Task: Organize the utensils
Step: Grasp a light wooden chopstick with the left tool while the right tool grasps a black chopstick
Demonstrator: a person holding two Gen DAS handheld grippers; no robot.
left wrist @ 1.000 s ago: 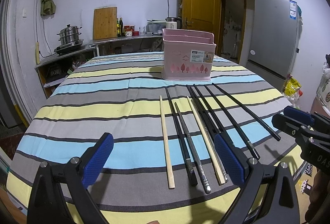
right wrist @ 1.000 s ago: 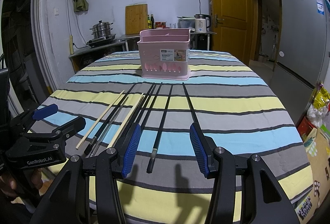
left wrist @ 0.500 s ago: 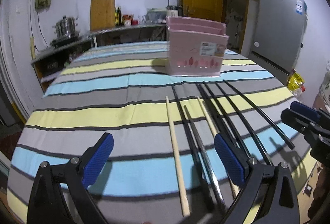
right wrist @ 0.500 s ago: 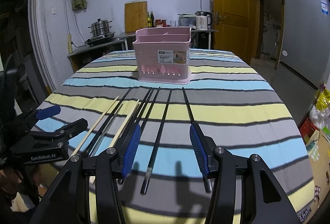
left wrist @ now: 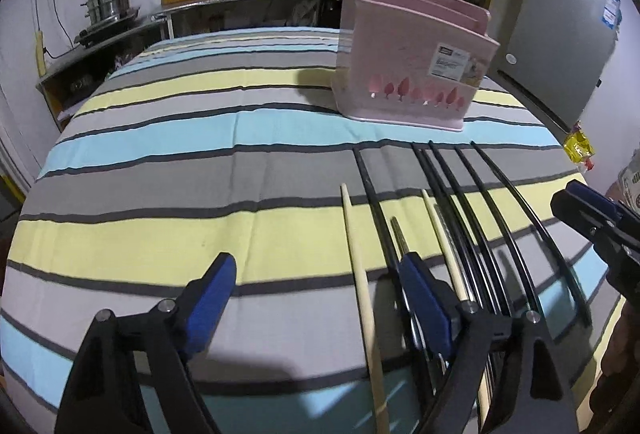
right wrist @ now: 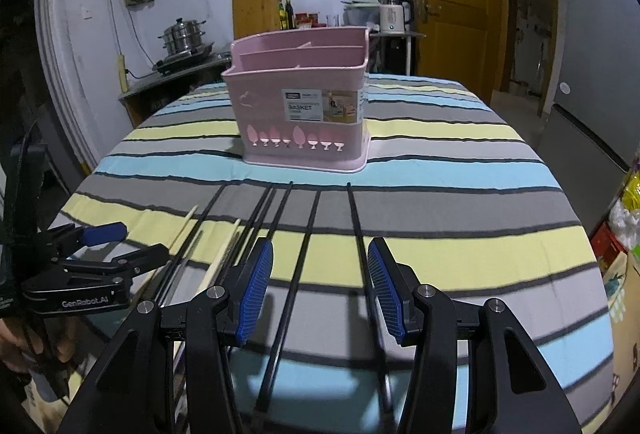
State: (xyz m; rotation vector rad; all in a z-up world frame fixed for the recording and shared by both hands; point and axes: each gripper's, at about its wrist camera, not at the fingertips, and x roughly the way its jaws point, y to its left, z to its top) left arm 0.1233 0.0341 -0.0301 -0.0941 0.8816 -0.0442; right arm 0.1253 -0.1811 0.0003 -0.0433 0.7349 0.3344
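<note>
Several chopsticks lie side by side on the striped tablecloth (left wrist: pixel 160 138), most black (left wrist: pixel 460 202), two of pale wood (left wrist: pixel 356 254). Beyond their far tips stands the pink utensil basket (left wrist: pixel 408 74) (right wrist: pixel 304 114). My left gripper (left wrist: pixel 320 298) hovers low over the left end of the row. Its jaws are closing, with one wooden chopstick between them and no pad touching it. My right gripper (right wrist: pixel 320 290) is open over the right end of the row, with two black chopsticks (right wrist: pixel 296 266) under its gap. Each gripper shows in the other's view: the right gripper (left wrist: pixel 592 210) and the left gripper (right wrist: pixel 138 242).
A grey fridge (right wrist: pixel 600 54) and a yellow door (right wrist: pixel 452 6) stand to the right beyond the table. Behind the table runs a counter with a steamer pot (right wrist: pixel 184 38), a cutting board (right wrist: pixel 256 6) and a kettle (right wrist: pixel 394 14). The table's right edge (right wrist: pixel 576 234) drops off near bags on the floor.
Both grippers have moved forward over the chopsticks toward the basket and dipped lower. The left gripper's jaws have narrowed, and its right pad now sits over the grey chopstick.
</note>
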